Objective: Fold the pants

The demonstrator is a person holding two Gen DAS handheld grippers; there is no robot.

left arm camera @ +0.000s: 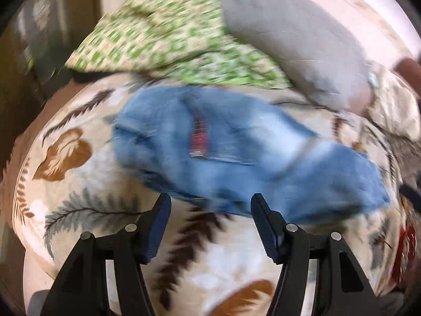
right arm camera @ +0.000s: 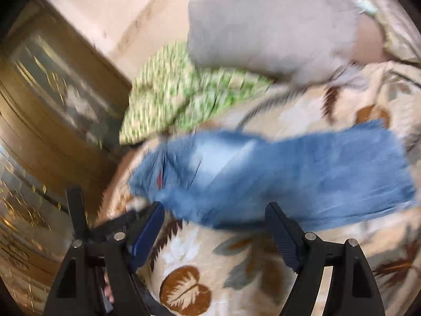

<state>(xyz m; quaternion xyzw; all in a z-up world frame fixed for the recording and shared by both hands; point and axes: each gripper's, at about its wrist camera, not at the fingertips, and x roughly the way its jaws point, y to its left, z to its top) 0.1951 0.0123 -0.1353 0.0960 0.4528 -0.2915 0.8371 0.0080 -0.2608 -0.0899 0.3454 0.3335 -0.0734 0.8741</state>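
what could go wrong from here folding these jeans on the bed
1. Both views are motion-blurred, so a grab at the jeans could miss the edge.
2. The left hand-held gripper and right hand-held gripper are open just above the leaf-print blanket; they might pinch it along with the denim.
3. The jeans lie bunched near the waist, so folding now may trap creases.

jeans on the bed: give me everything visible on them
The jeans are light blue, faded denim, lying loosely flat and rumpled on the leaf-print bedspread, not yet neatly folded. A red patch or label shows near the waist end. The legs run toward the right in the right wrist view, ending in a frayed-looking hem. A green patterned cloth lies just beyond them; contact is unclear through blur. Neither claw touches them.
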